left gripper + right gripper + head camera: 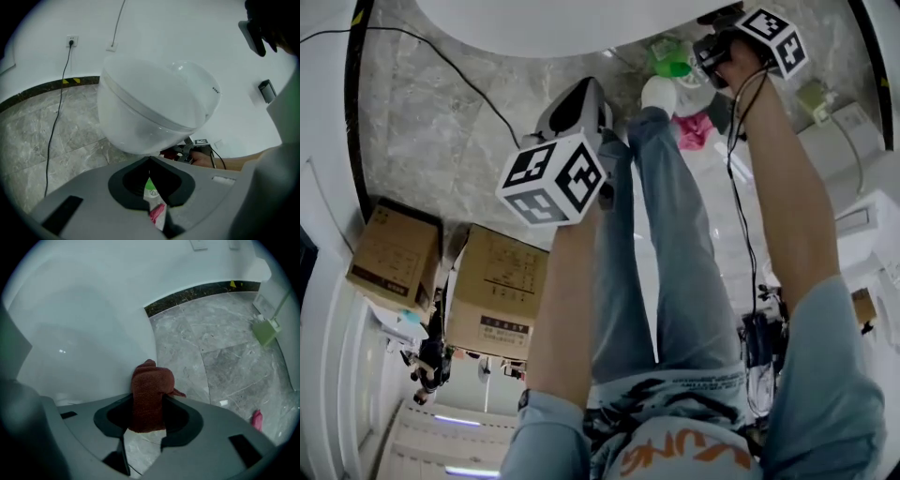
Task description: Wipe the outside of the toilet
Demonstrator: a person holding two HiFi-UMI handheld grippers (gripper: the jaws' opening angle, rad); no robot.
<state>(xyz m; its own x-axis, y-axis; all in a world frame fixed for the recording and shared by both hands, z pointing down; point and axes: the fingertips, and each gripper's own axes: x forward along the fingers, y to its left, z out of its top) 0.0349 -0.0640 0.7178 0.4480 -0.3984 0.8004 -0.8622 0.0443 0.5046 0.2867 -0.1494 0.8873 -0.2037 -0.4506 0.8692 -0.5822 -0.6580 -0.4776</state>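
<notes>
The toilet fills the left of your right gripper's view, its bowl jutting out from the wall. The dark red cloth, clamped in your right gripper, appears to touch its outer side. Your left gripper, jaws together and empty, faces the bowl's front from farther off. A green bottle stands on the floor near the right gripper; nothing blocks the cloth.
</notes>
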